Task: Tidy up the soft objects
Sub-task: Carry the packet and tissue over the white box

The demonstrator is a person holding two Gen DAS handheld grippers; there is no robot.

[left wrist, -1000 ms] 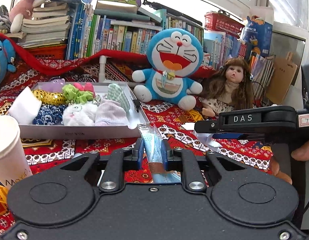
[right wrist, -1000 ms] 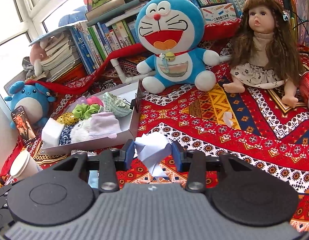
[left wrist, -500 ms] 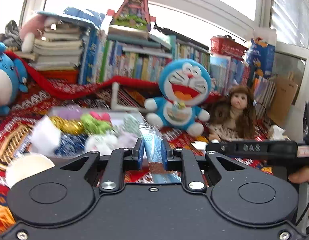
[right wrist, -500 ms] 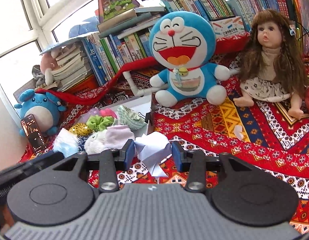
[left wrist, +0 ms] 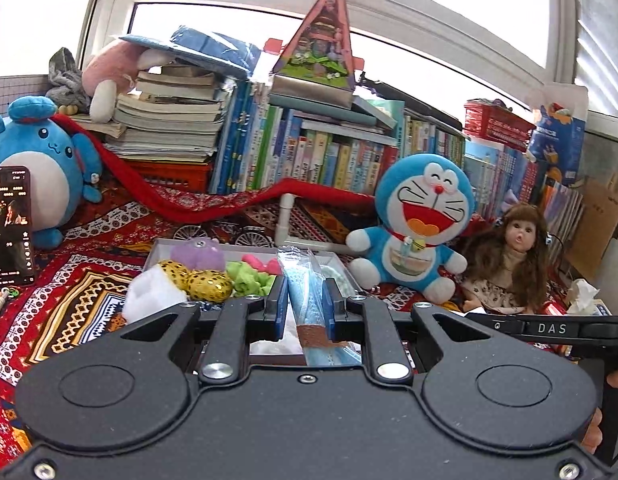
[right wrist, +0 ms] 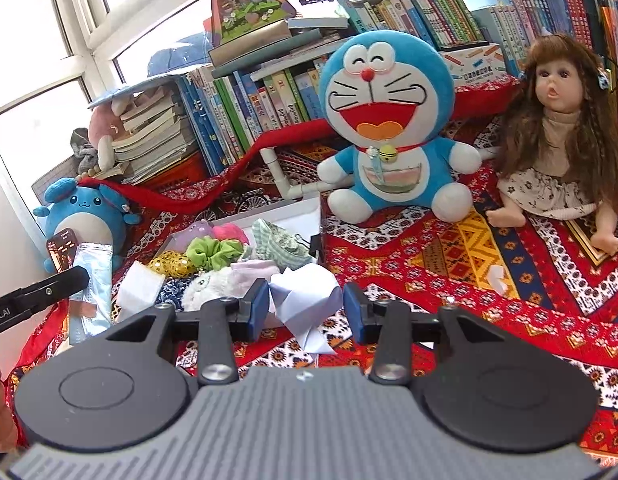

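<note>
My left gripper point(left wrist: 305, 310) is shut on a blue face mask in a clear wrapper point(left wrist: 307, 292), held above the near side of a white tray point(left wrist: 165, 245). The mask also shows at the left of the right wrist view point(right wrist: 91, 292). The tray holds several soft items: a green scrunchie point(right wrist: 209, 254), a gold sequin piece point(left wrist: 207, 284), a purple plush point(left wrist: 199, 256), a white pad point(right wrist: 139, 290). My right gripper point(right wrist: 305, 308) is shut on a crumpled white paper wad point(right wrist: 305, 300), held just right of the tray's near corner.
A Doraemon plush point(right wrist: 389, 128) and a long-haired doll point(right wrist: 557, 132) sit on the red patterned cloth point(right wrist: 489, 272) right of the tray. A blue round plush point(left wrist: 41, 168) and a phone point(left wrist: 11, 226) stand at the left. Books line the back.
Both grippers have risen and moved toward the tray, still holding their items. The left gripper swung left, so the paper cup left its view and the phone came in.
</note>
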